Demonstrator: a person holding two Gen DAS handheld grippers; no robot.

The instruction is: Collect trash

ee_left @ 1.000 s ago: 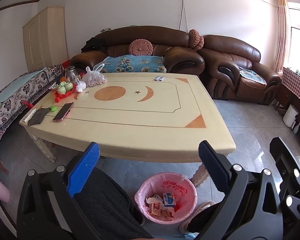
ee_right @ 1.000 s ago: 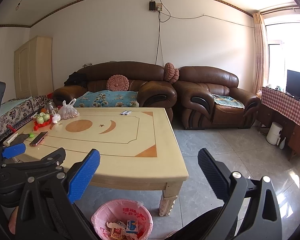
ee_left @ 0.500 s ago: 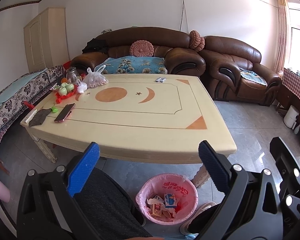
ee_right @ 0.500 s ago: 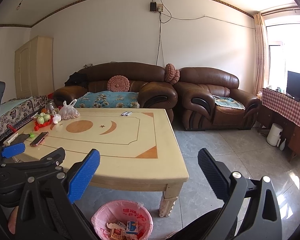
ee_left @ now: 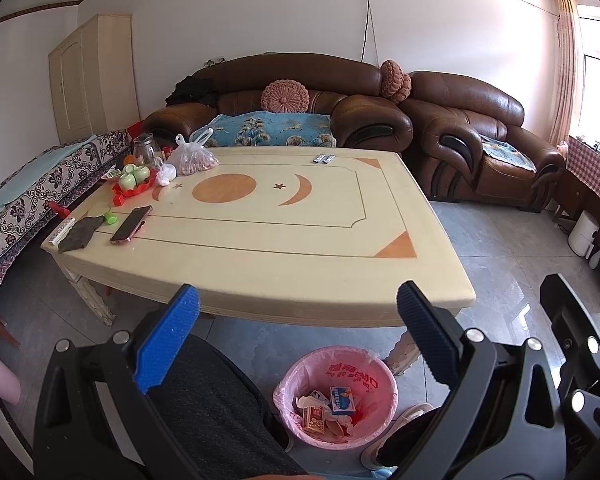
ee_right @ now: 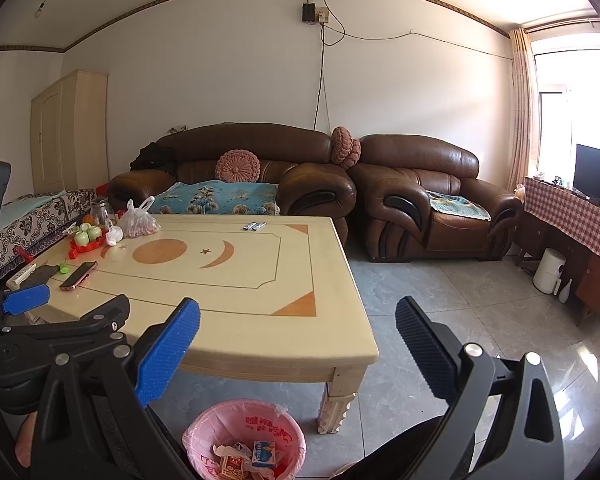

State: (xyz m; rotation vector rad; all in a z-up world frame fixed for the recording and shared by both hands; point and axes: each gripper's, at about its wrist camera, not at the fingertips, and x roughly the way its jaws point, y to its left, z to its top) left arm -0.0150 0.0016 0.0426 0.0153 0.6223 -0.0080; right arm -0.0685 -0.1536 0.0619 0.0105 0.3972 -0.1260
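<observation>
A pink-lined trash bin [ee_left: 336, 394] stands on the floor by the table's near right leg, holding small boxes and wrappers; it also shows in the right wrist view [ee_right: 244, 440]. My left gripper [ee_left: 296, 320] is open and empty, held above and in front of the bin, before the table's near edge. My right gripper [ee_right: 296, 340] is open and empty, to the right of the left gripper [ee_right: 24, 304]. Two small silver wrappers [ee_left: 324, 159] lie at the table's far edge.
The cream table [ee_left: 260, 272] carries a phone [ee_left: 131, 219], a dark cloth [ee_left: 78, 232], a remote [ee_left: 61, 231], a red tray with green cups [ee_left: 134, 178], a glass jar and a plastic bag [ee_left: 192, 158]. Brown sofas [ee_left: 480, 140] stand behind. A dresser is right.
Both views have shifted very slightly; the scene sits a touch lower in frame. Both grippers stay open and empty.
</observation>
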